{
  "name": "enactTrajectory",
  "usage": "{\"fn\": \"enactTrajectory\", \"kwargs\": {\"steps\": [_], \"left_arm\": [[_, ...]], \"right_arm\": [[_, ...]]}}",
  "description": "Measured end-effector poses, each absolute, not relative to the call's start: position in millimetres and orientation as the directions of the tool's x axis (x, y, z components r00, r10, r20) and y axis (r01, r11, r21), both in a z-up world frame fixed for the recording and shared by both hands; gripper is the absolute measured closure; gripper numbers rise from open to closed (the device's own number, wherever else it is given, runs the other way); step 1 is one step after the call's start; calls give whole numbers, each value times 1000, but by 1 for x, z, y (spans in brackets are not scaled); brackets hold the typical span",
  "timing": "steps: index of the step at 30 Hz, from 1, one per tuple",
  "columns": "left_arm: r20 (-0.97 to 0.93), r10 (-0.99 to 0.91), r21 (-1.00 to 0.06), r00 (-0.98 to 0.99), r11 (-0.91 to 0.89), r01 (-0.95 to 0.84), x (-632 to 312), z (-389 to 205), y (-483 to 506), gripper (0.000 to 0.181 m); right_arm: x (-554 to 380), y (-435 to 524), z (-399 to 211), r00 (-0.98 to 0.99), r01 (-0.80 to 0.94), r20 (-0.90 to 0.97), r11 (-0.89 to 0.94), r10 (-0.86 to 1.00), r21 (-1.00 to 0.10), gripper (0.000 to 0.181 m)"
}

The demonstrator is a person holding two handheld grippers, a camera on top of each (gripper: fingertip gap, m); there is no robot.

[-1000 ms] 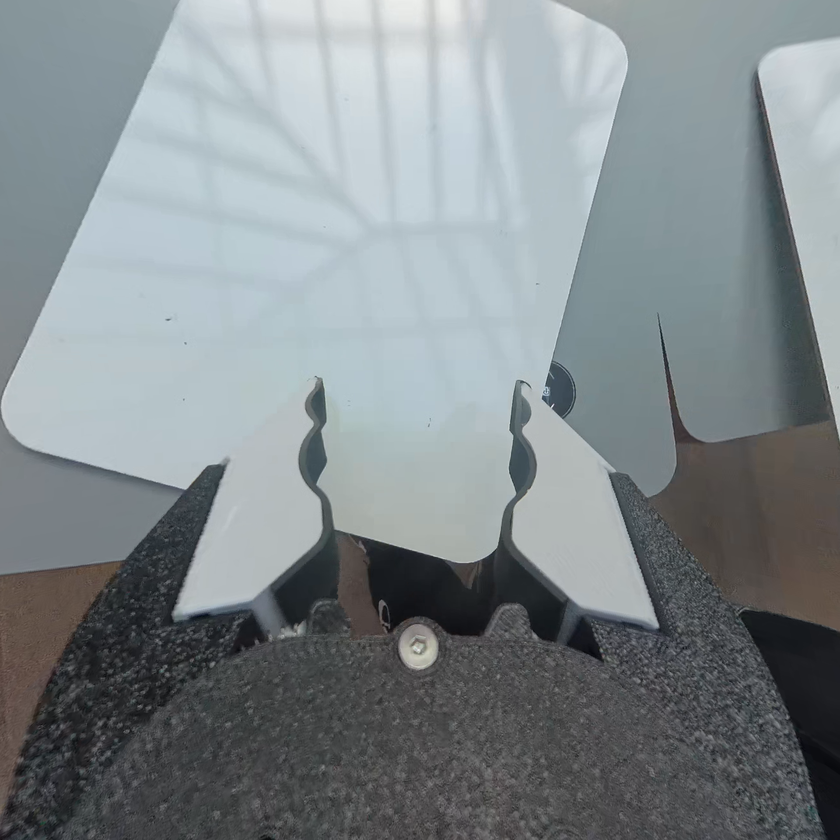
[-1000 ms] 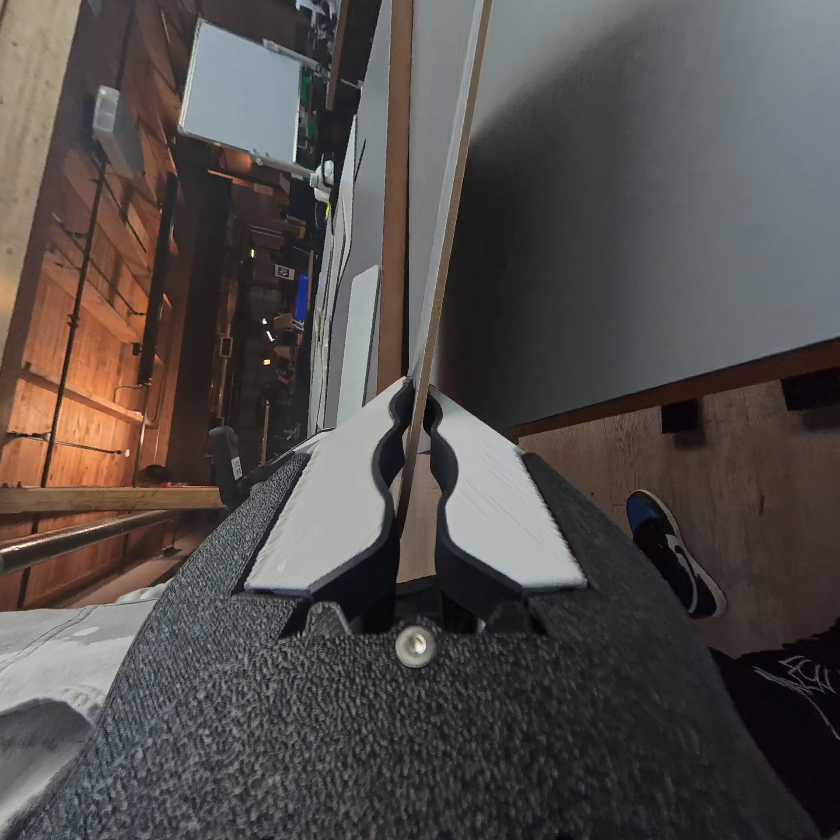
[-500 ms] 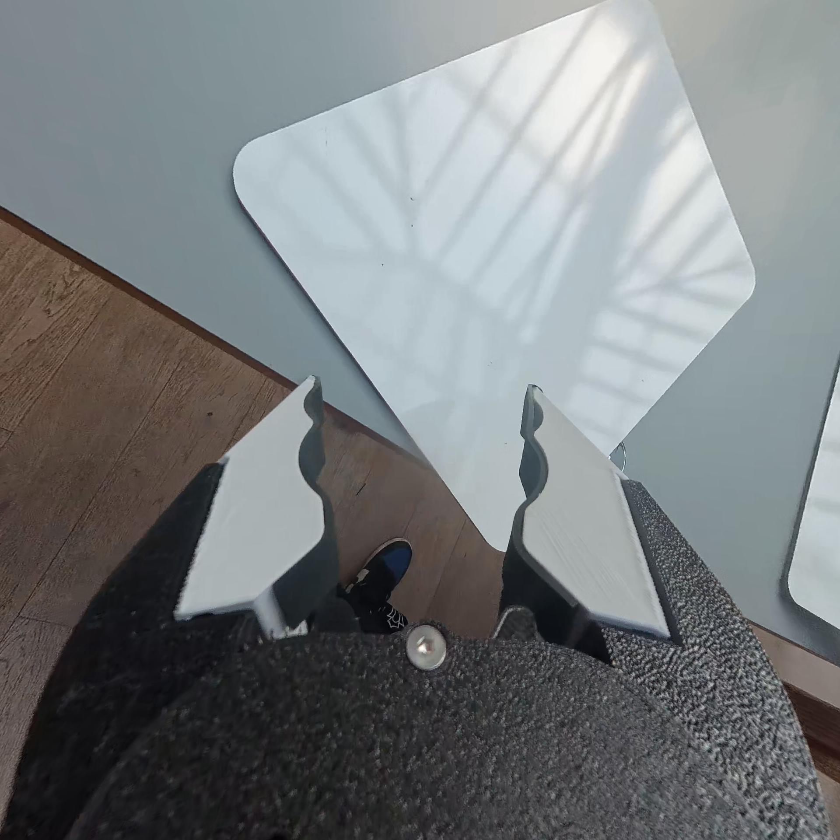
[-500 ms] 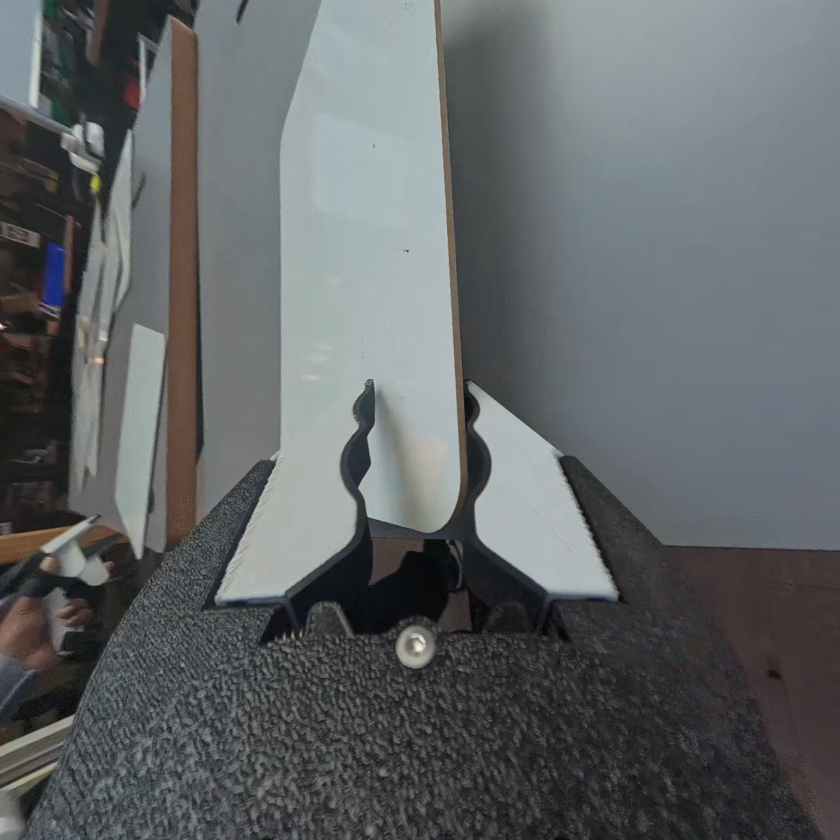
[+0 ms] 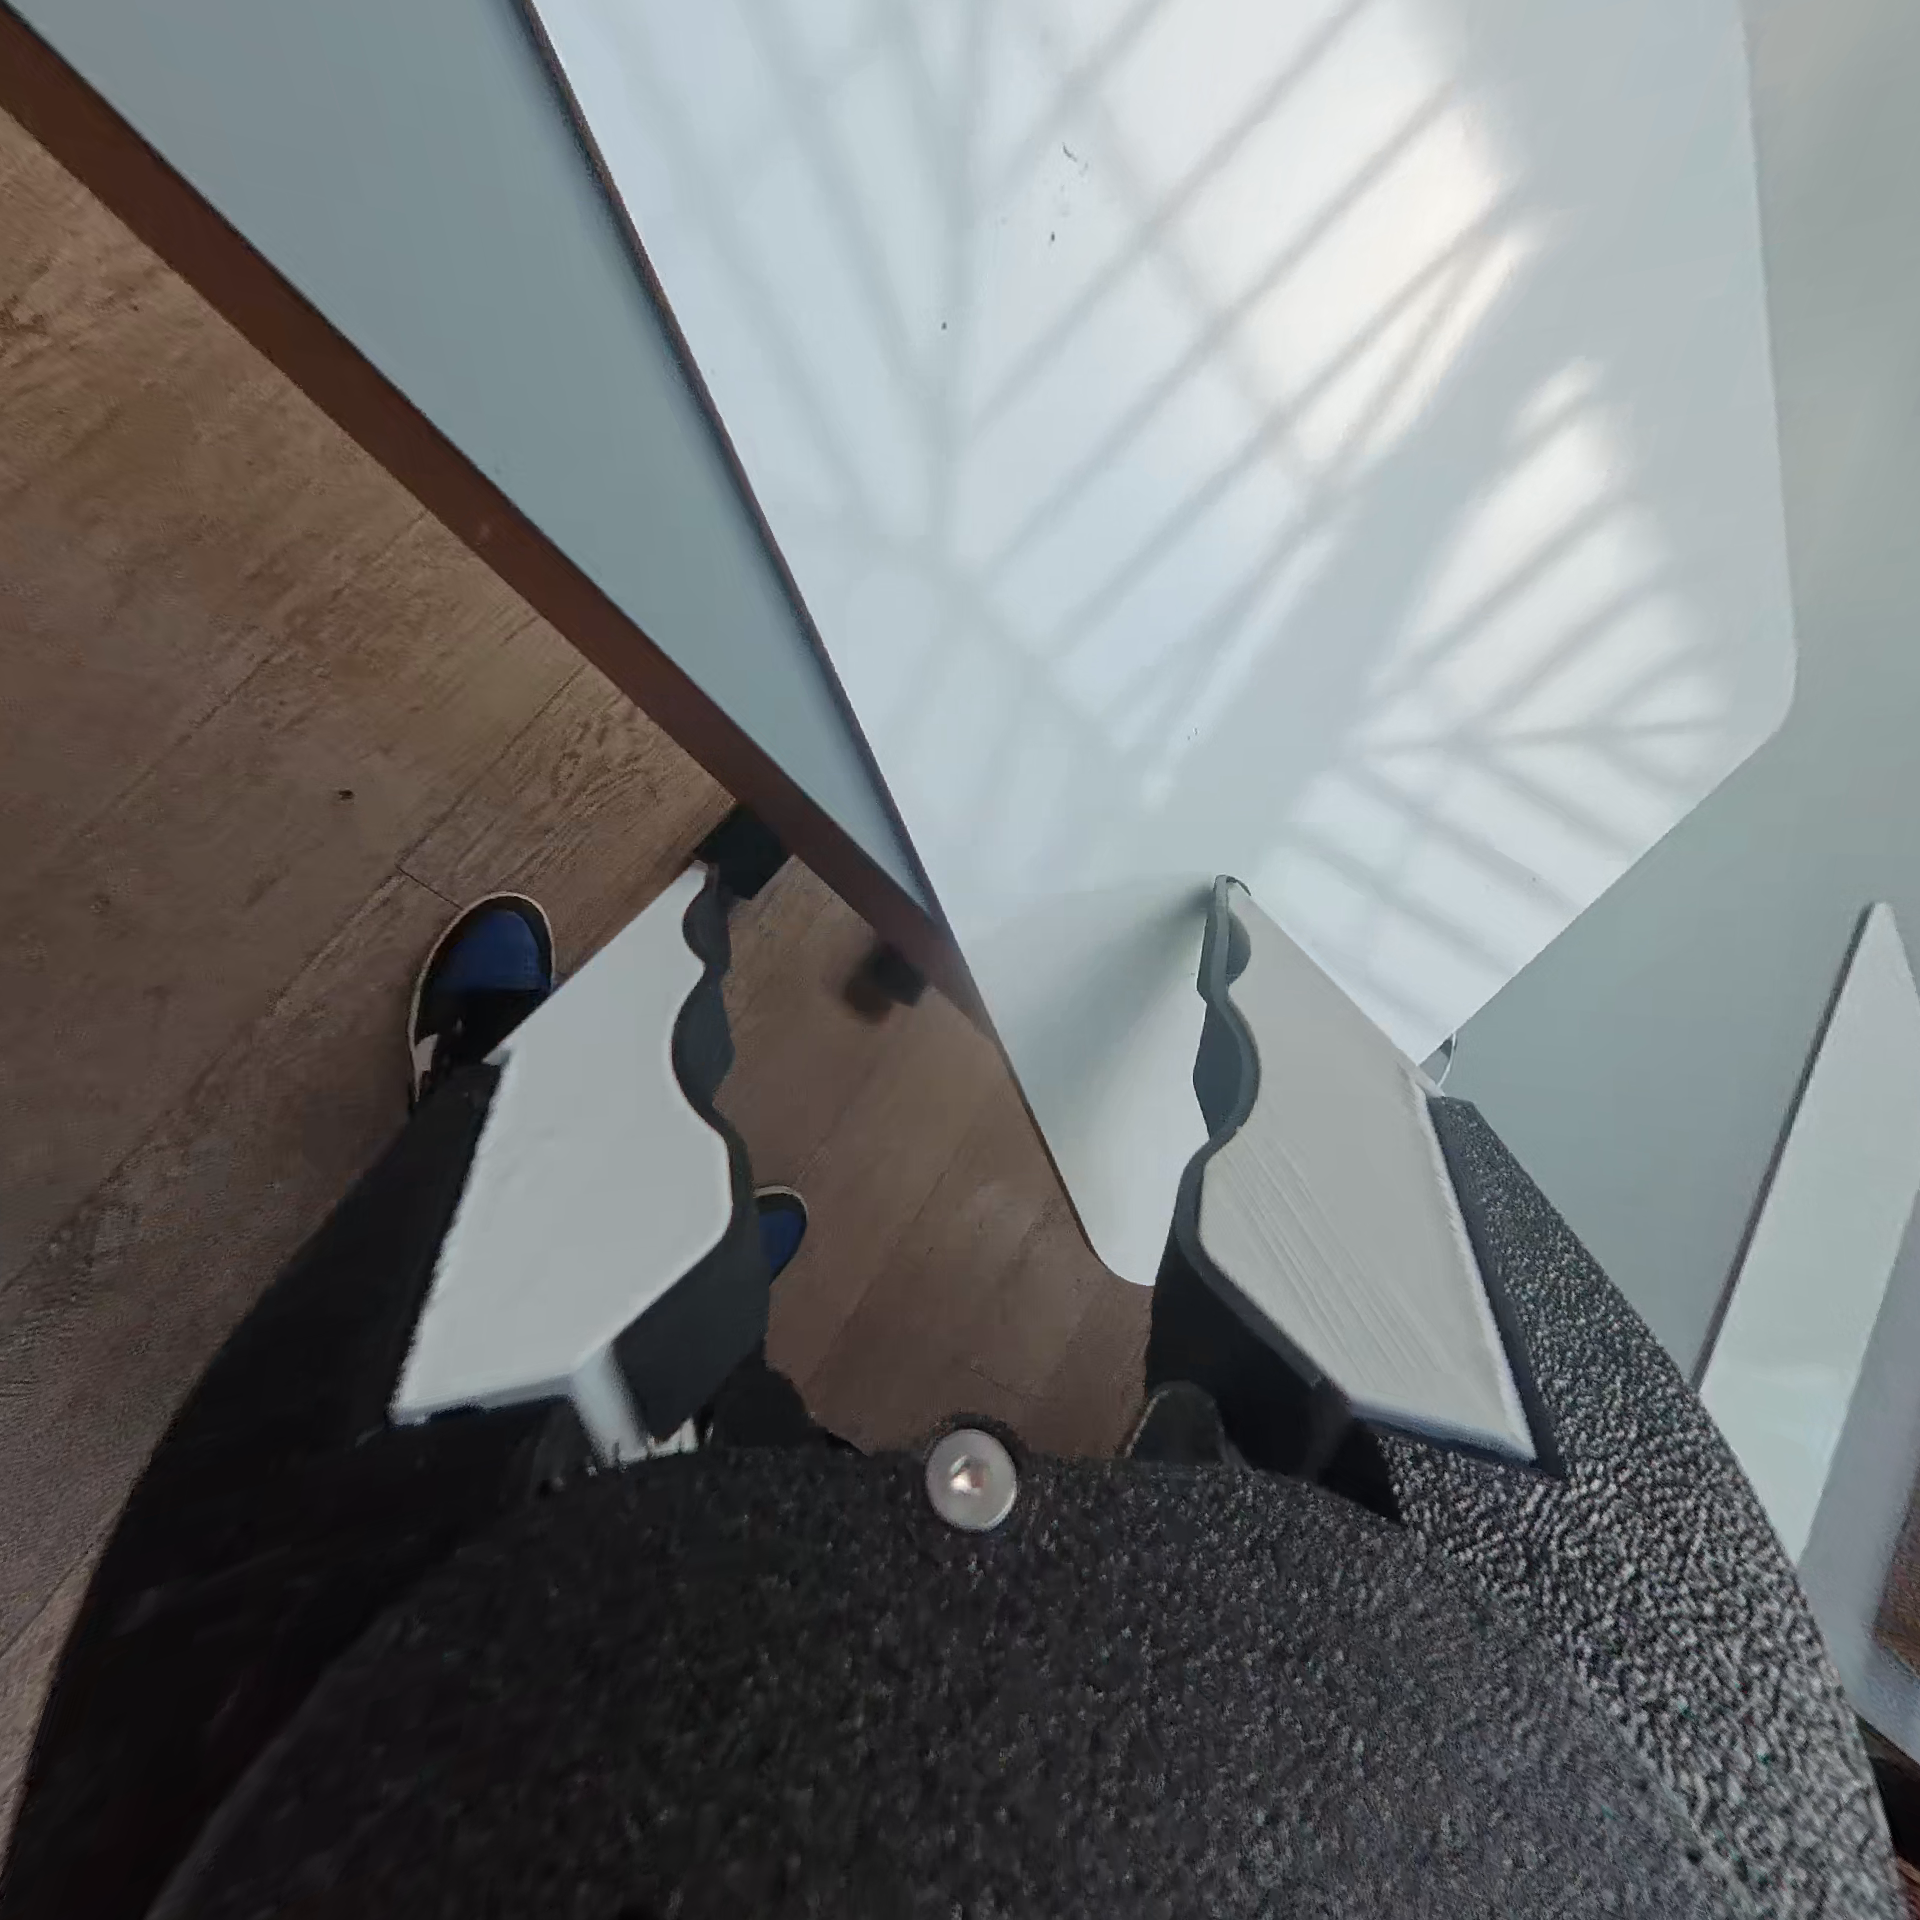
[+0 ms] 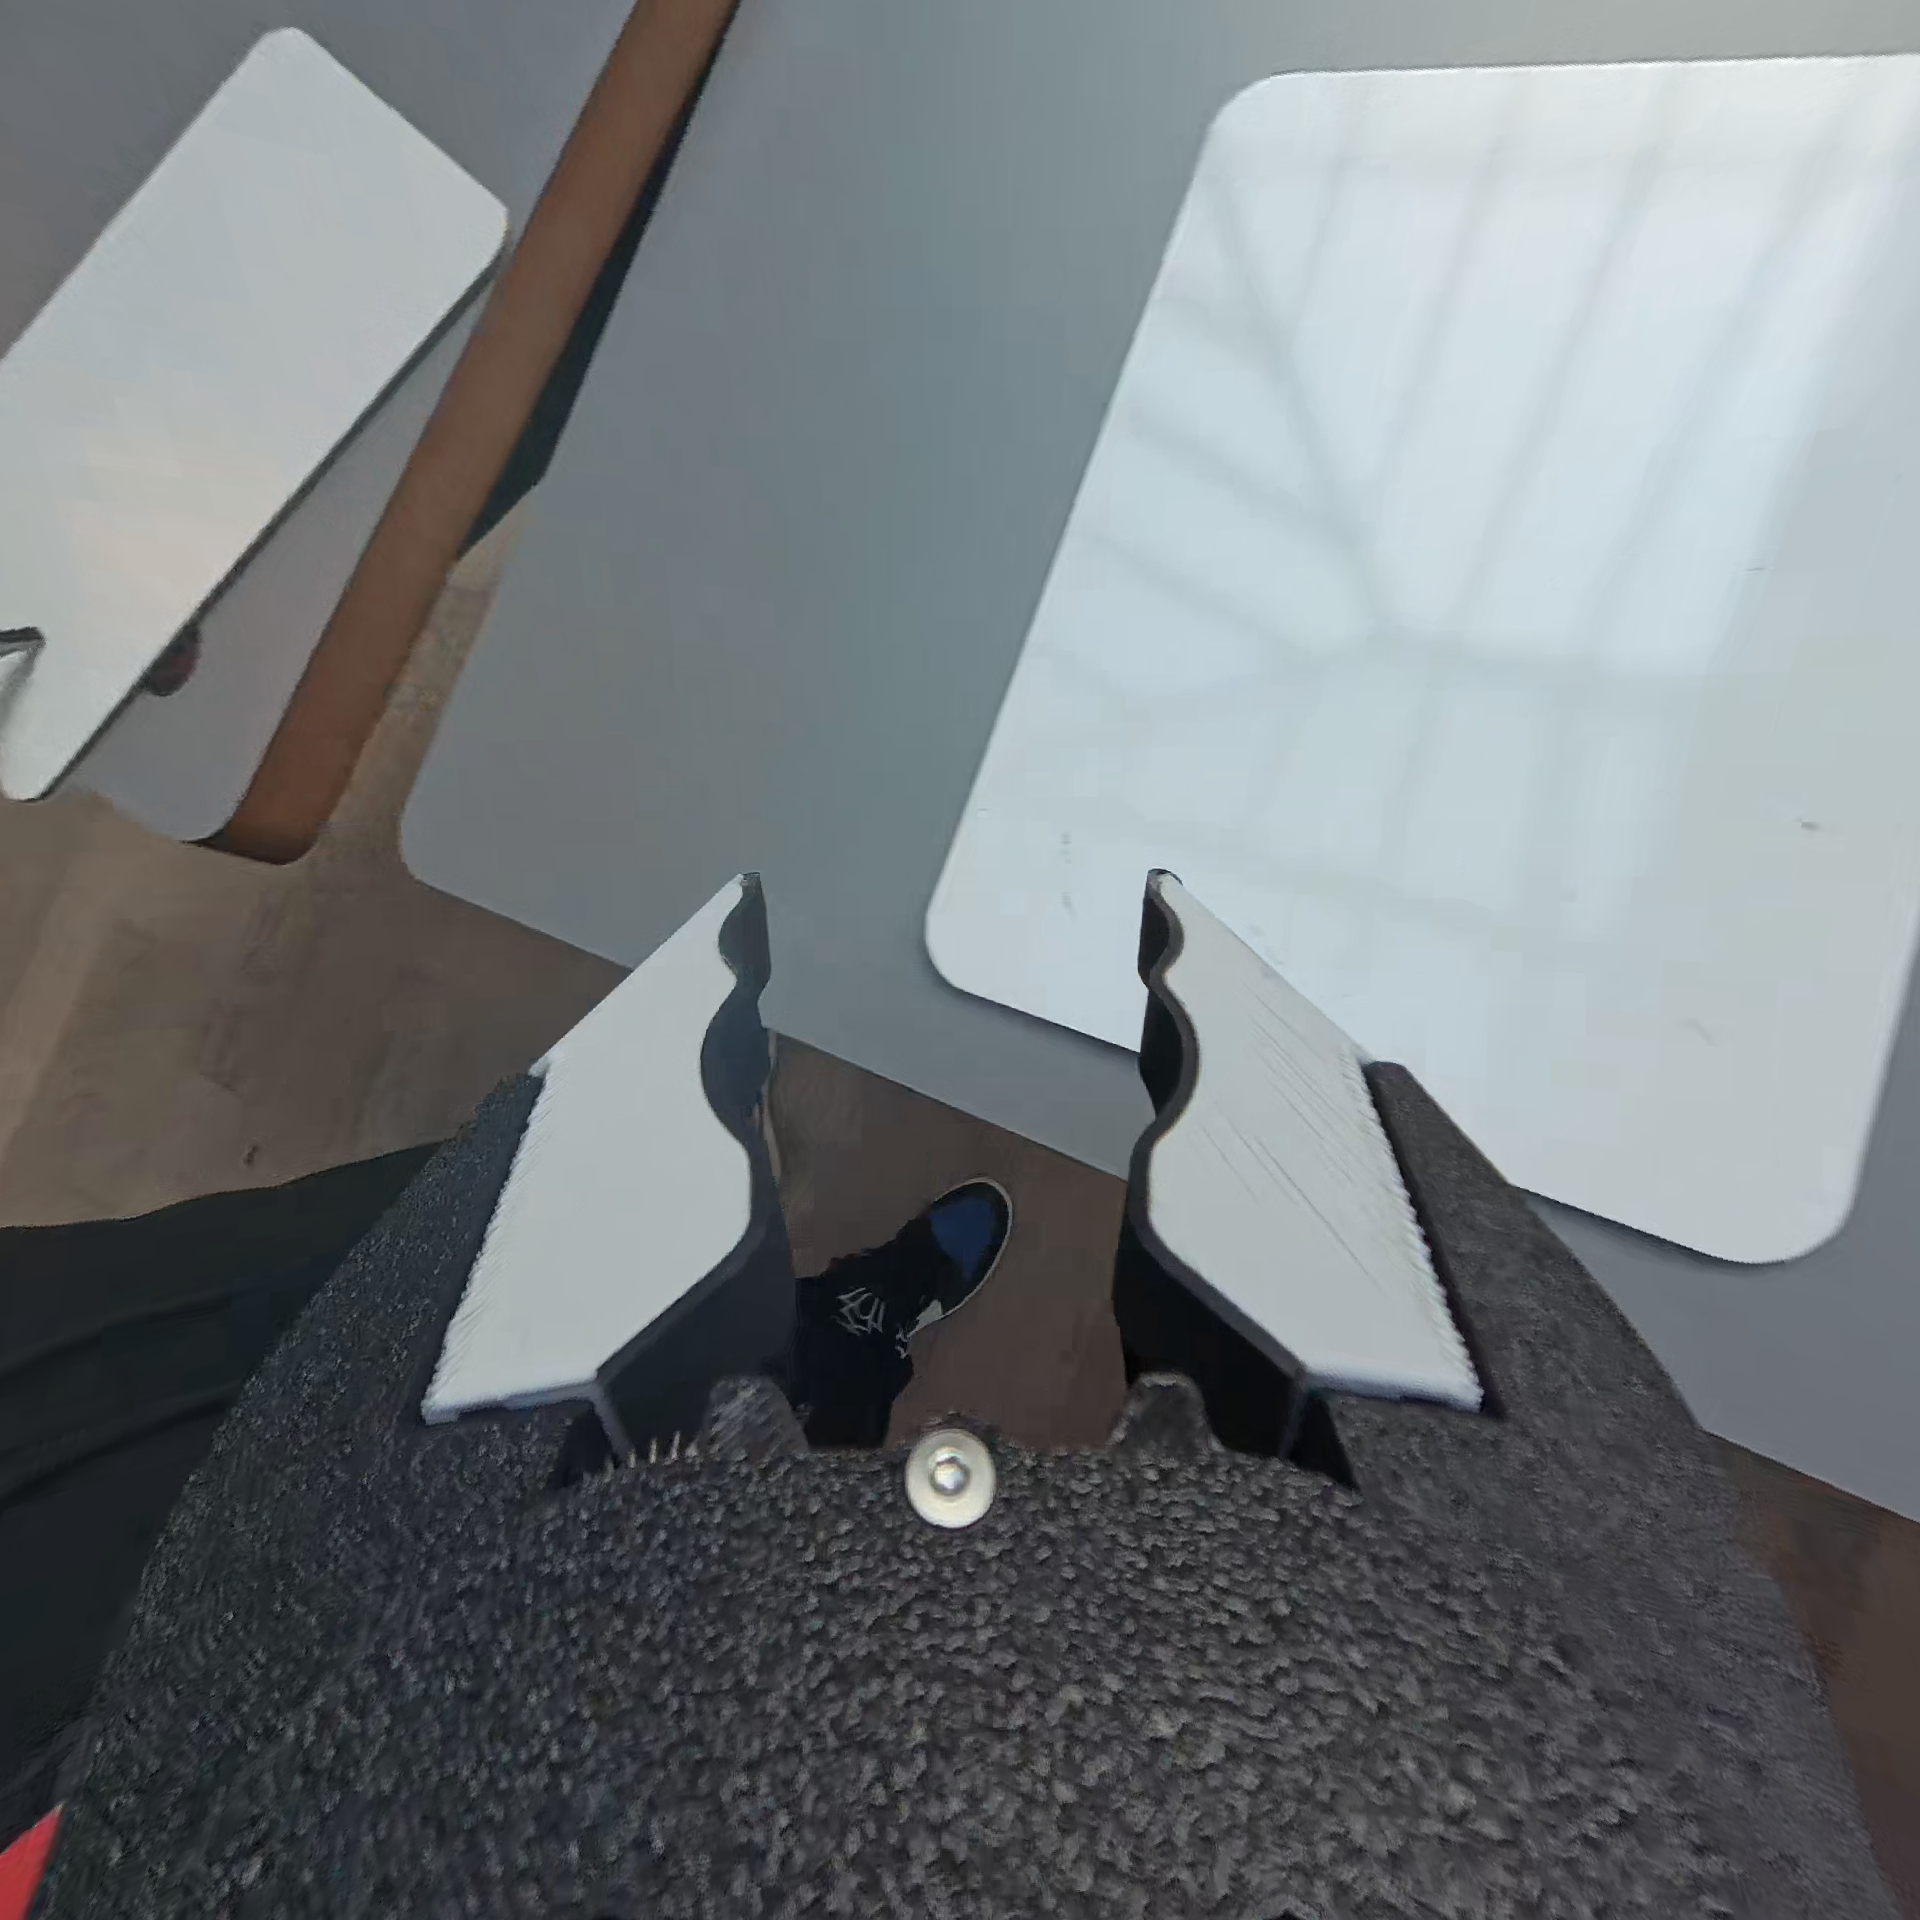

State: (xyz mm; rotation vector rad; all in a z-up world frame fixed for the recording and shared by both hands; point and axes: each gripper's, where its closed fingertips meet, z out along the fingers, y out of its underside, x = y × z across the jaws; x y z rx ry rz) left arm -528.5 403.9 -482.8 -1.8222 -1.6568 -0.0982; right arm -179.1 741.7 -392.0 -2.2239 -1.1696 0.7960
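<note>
Your left tool (image 5: 961,904) is spread wide and holds nothing. Its view alone shows a white board (image 5: 1195,468) tipped up off the grey surface (image 5: 436,270), its brown edge running from 12 o'clock down to a rounded corner that pokes between the fingers, close against the 3 o'clock finger (image 5: 1320,1174); you cannot tell whether they touch. That board's long axis runs from 6 toward 12 o'clock. A second white board (image 5: 1829,1195) shows as a strip at 3 o'clock. At 9 o'clock you see the wood-grain floor (image 5: 208,675) and a blue and black shoe (image 5: 478,966).

Your right tool (image 6: 956,883) is also spread and empty. Its view alone shows a white board (image 6: 1507,571) lying flat on the grey surface (image 6: 831,416), toward 2 o'clock, long axis pointing to 12 o'clock, one rounded corner just past the right fingertip. At 10 o'clock another white board (image 6: 208,395) lies on a separate grey surface (image 6: 94,114) with a brown rim, angled toward 1 o'clock. A shoe (image 6: 935,1257) shows between the fingers on the floor (image 6: 208,987).

The boards are thin, glossy, round-cornered and reflect window bars. The tool bodies are rough black; the fingers are white with wavy black inner faces.
</note>
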Motion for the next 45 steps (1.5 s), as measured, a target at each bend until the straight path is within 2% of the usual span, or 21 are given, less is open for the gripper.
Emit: {"fn": "enactTrajectory", "kwargs": {"steps": [3, 6, 7, 14, 18, 23, 24, 27, 28, 29, 30, 34, 35, 40, 43, 45], "left_arm": [[577, 801, -357, 158, 74, 931, -504, -482, 402, 104], [690, 718, -271, 94, 136, 953, -473, -478, 398, 126], [729, 679, -251, 84, 151, 956, -463, -474, 398, 141], [891, 453, -97, -13, 219, 971, -404, -441, 387, 168], [960, 281, -72, 10, 211, 975, -387, -390, 389, 179], [977, 169, -149, 131, 102, 984, -363, -335, 412, 174], [978, 136, -168, 156, 77, 983, -358, -323, 421, 172], [954, 86, -283, 286, -37, 958, -341, -295, 451, 169], [945, 67, -316, 321, -69, 946, -336, -286, 462, 168], [926, 54, -367, 374, -108, 924, -330, -280, 474, 166], [910, 35, -404, 413, -147, 903, -324, -273, 485, 165], [850, 32, -495, 525, -293, 818, -307, -276, 512, 120], [824, 50, -523, 564, -317, 791, -307, -281, 514, 115], [591, 117, -695, 798, -429, 577, -321, -293, 522, 105], [465, 138, -762, 874, -441, 475, -336, -287, 531, 101], [430, 155, -779, 889, -435, 452, -344, -282, 537, 99]], "right_arm": [[-214, 678, -385, 331, 571, -378, -502, 865, -650, 114], [-245, 616, -389, 206, 614, -482, -496, 851, -614, 113], [-254, 596, -392, 169, 631, -521, -498, 837, -595, 112], [-301, 516, -409, 17, 710, -637, -458, 771, -535, 112], [-321, 487, -396, -29, 706, -752, -519, 659, -482, 112], [-341, 472, -358, -38, 634, -919, -701, 392, -325, 115], [-343, 474, -350, -37, 617, -936, -729, 350, -297, 121], [-343, 502, -316, -60, 498, -972, -837, 229, -227, 159], [-338, 516, -305, -80, 449, -974, -865, 213, -226, 168], [-332, 527, -296, -80, 422, -978, -883, 191, -207, 170], [-323, 539, -287, -90, 396, -978, -894, 188, -208, 171], [-276, 603, -264, -85, 295, -956, -910, 279, -292, 176], [-260, 623, -263, -71, 286, -947, -904, 312, -319, 177], [-183, 726, -287, 35, 358, -859, -809, 510, -466, 179], [-154, 774, -313, 77, 448, -815, -750, 575, -487, 180], [-143, 798, -334, 109, 503, -806, -732, 582, -460, 180]]}}
